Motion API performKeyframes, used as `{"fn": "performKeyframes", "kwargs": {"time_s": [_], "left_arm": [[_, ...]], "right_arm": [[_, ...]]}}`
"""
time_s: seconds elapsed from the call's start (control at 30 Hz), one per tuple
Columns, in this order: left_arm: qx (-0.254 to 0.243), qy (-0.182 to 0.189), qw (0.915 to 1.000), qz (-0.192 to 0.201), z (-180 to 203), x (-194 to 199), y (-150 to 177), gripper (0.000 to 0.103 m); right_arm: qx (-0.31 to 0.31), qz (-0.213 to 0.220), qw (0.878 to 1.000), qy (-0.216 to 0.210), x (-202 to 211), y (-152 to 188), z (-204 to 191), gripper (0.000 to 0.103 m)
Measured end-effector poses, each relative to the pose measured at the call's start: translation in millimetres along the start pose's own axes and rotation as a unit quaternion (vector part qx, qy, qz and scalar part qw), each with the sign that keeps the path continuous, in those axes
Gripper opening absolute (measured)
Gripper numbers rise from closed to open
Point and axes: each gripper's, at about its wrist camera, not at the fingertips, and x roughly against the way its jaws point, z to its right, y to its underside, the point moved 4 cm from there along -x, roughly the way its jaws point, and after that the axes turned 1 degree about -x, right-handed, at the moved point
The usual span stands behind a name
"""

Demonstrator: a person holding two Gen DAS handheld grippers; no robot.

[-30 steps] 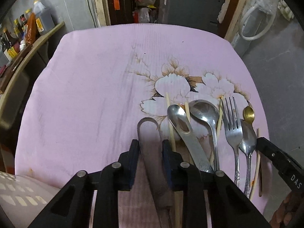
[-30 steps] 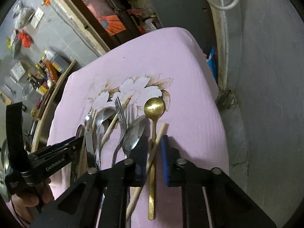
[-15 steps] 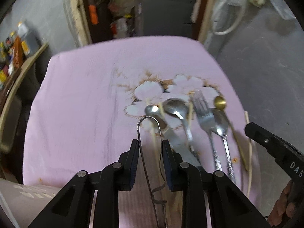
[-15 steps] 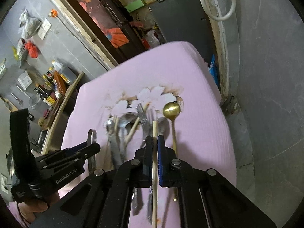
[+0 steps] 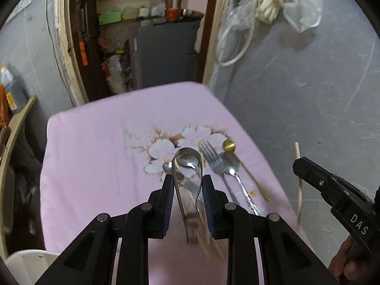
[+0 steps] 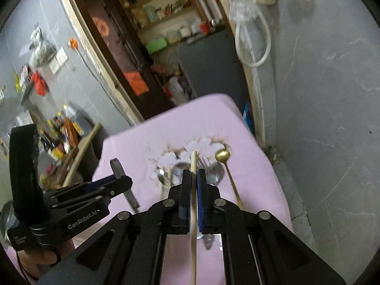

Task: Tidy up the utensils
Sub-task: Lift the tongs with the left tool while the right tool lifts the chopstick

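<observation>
My left gripper (image 5: 187, 185) is shut on steel tongs (image 5: 187, 156), held above the pink flowered cloth (image 5: 95, 156). My right gripper (image 6: 193, 178) is shut on a wooden chopstick (image 6: 193, 163), lifted above the cloth. The chopstick (image 5: 298, 180) and right gripper also show at the right of the left wrist view. On the cloth lie a fork (image 5: 213, 161), steel spoons (image 5: 231, 168), a gold spoon (image 5: 229, 146) and more chopsticks (image 5: 206, 232). The gold spoon also shows in the right wrist view (image 6: 223, 154).
The cloth-covered table ends at its right edge (image 5: 266, 163) over grey floor (image 5: 320, 109). A shelf with bottles (image 5: 9, 95) stands at the left. A doorway with a dark cabinet (image 5: 163, 54) lies beyond the far edge. A white bin rim (image 5: 23, 261) shows at the lower left.
Both grippers have risen well above the cloth. The left lifted the tongs off the pile. The right closed on a chopstick and raised it.
</observation>
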Motion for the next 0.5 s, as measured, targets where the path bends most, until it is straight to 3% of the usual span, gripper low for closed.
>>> {"fn": "performKeyframes", "kwargs": {"time_s": [0.23,0.5], "left_arm": [[-0.015,0.03,0.9985,0.044,-34,53,-15,0.023],[-0.005,0.024,0.9956,0.09,-91,110,-34,0.023]], "right_arm": [[0.011,0.09,0.996,-0.013,49,-21,-63,0.004],[0.04,0.161,0.984,-0.069,72,-43,-155,0.004]]}}
